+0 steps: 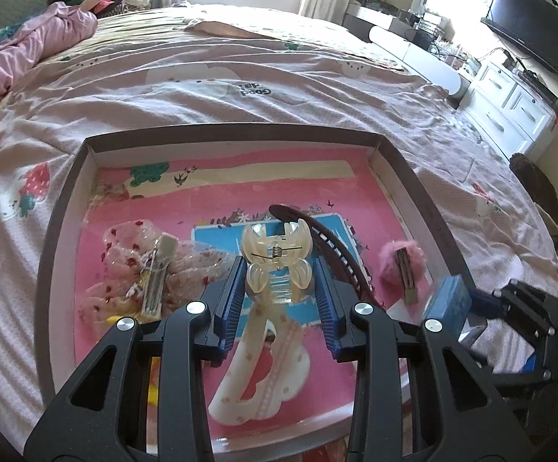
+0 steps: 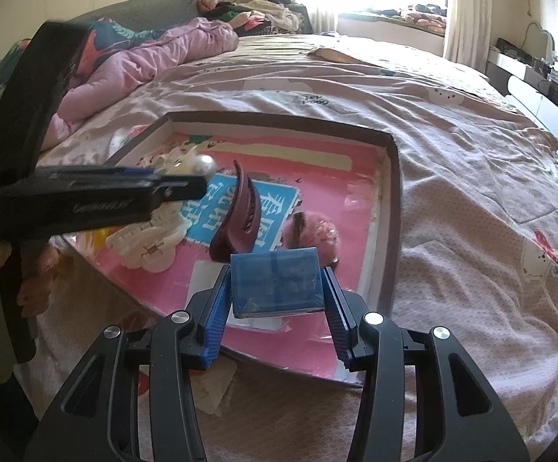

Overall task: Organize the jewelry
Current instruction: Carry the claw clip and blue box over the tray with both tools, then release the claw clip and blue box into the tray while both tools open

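Observation:
A dark-rimmed tray (image 1: 240, 129) with a pink picture liner lies on the bed. My left gripper (image 1: 279, 265) is shut on a clear cream claw clip (image 1: 277, 238) with pearl-like knobs, held over the tray's middle. In the right wrist view that clip (image 2: 186, 163) sticks out of the left gripper (image 2: 178, 181), above the tray (image 2: 279, 117). My right gripper (image 2: 277, 273) is shut on a small translucent blue box (image 2: 277, 285) over the tray's near edge. The box (image 1: 448, 300) also shows at the tray's right side.
In the tray lie a lace bow clip with red dots (image 1: 144, 265), a large white claw clip (image 1: 263, 365), a dark maroon claw clip (image 2: 240, 223) and a fluffy pink clip (image 1: 404, 258). A pink quilt (image 2: 155, 54) lies far left on the bed. White drawers (image 1: 510, 104) stand to the right.

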The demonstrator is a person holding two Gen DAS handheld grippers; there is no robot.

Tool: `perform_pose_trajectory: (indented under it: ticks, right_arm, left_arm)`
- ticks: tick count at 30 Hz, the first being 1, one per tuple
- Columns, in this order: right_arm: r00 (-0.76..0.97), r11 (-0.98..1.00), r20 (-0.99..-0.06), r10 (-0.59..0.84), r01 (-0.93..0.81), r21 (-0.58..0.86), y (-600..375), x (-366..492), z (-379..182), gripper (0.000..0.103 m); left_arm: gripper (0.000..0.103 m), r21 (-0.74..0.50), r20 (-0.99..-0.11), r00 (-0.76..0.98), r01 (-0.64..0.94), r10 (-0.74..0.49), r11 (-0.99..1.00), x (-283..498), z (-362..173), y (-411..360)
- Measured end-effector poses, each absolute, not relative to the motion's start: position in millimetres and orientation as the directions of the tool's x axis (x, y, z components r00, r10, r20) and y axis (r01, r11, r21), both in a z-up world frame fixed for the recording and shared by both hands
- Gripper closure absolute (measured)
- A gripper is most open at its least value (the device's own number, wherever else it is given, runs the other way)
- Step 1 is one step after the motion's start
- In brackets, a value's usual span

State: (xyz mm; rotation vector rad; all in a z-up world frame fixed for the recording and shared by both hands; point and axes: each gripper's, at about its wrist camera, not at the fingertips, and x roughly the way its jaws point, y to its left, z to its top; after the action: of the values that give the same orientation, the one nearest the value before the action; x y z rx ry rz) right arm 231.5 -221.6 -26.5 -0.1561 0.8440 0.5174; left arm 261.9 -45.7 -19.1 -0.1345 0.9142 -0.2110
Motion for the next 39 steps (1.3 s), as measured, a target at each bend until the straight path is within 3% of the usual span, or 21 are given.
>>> perform_pose_trajectory:
  ticks: [15, 20, 29, 36, 39]
  right_arm:
    - [0.528, 0.867, -0.762, 0.375, -0.492, 0.085, -222.0, 226.9, -31.5, 0.058]
    - [0.534, 0.872, -0.758, 0.374, -0.481, 0.091, -228.2, 222.3, -28.8, 0.051]
    - [0.554, 0.881, -0.742, 0.378, -0.461, 0.105, -242.6, 206.1, -18.0, 0.038]
    - [0.576, 0.889, -0.728, 0.372, -0.447, 0.101, -251.7, 190.9, -9.0, 0.028]
    - [0.584, 0.891, -0.723, 0.369, -0.443, 0.096, -254.0, 185.4, -5.9, 0.026]
  left_arm:
    - [0.076, -0.195, -0.78, 0.576, 0.149, -0.245, 0.969, 272.3, -25.3, -58.7]
    - [0.074, -0.198, -0.779, 0.575, 0.151, -0.249, 0.969, 270.2, -23.2, -59.1]
    - [0.064, -0.2, -0.765, 0.592, 0.155, -0.253, 0.968, 259.2, -10.2, -61.2]
    - [0.047, -0.21, -0.746, 0.615, 0.144, -0.254, 0.967, 237.3, 1.3, -57.0]
    - [0.045, -0.211, -0.741, 0.623, 0.138, -0.251, 0.968, 226.4, 4.1, -54.1]
